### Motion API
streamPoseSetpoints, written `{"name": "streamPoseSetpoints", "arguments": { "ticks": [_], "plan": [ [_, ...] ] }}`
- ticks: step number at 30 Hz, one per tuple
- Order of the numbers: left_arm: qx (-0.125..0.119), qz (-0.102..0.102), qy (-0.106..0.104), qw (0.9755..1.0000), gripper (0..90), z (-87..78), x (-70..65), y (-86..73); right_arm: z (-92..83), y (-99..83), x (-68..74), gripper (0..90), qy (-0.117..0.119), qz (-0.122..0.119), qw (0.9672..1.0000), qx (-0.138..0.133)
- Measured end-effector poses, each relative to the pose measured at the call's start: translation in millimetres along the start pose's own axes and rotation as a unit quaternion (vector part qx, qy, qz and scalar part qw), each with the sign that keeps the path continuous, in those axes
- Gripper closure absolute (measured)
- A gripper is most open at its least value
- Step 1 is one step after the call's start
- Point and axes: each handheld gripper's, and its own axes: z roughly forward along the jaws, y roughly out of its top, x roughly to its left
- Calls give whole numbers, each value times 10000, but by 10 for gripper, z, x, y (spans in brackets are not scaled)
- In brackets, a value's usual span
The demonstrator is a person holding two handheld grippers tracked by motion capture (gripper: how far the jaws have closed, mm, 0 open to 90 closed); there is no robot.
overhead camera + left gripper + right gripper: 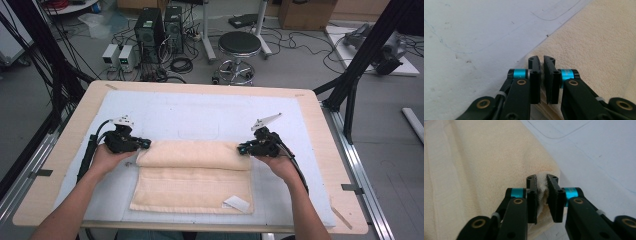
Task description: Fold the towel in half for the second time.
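Note:
A cream towel [192,172] lies folded on the white mat, its far edge rolled toward me. At the roll's left end my left gripper [145,144] is shut on the towel's corner. Close up, the left gripper [541,61] has a thin edge of the towel [599,45] pinched between its pads. At the roll's right end my right gripper [242,148] is shut on the other corner. In the right gripper view the gripper [542,178] squeezes a bunched fold of the towel [481,162] between its pads.
A white mat [200,115] covers the wooden table [320,120], bare beyond the towel. A small white label [236,203] sits on the towel's near right corner. A stool [239,47], computers and cables stand on the floor behind the table.

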Motion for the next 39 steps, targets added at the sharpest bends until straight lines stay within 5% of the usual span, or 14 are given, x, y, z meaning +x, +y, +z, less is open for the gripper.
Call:
{"name": "streamPoseSetpoints", "arguments": {
  "ticks": [5,13,20,26,30,34,39],
  "plan": [
    [-325,40,36,9995,852,-167,-62,13,-86,21,77,824,-15,-123,9999,-111],
    [-864,511,126,9949,851,-541,-372,-50,-357,28,305,828,-33,-395,9985,-372],
    [-1087,876,136,9901,849,-811,-700,-360,-541,-104,626,827,-37,-682,9963,-519],
    [-889,1024,-100,9907,842,-898,-881,-658,-591,-307,868,820,63,-843,9947,-586],
    [-695,1030,-128,9922,620,-970,-899,-799,-643,-456,965,672,181,-785,9945,-675],
    [-669,929,-97,9934,528,-961,-863,-776,-658,-475,970,613,-2,-837,9942,-680],
    [-490,1050,-253,9929,510,-729,-903,-698,-422,-463,947,567,-17,-994,9943,-386]
  ]
}}
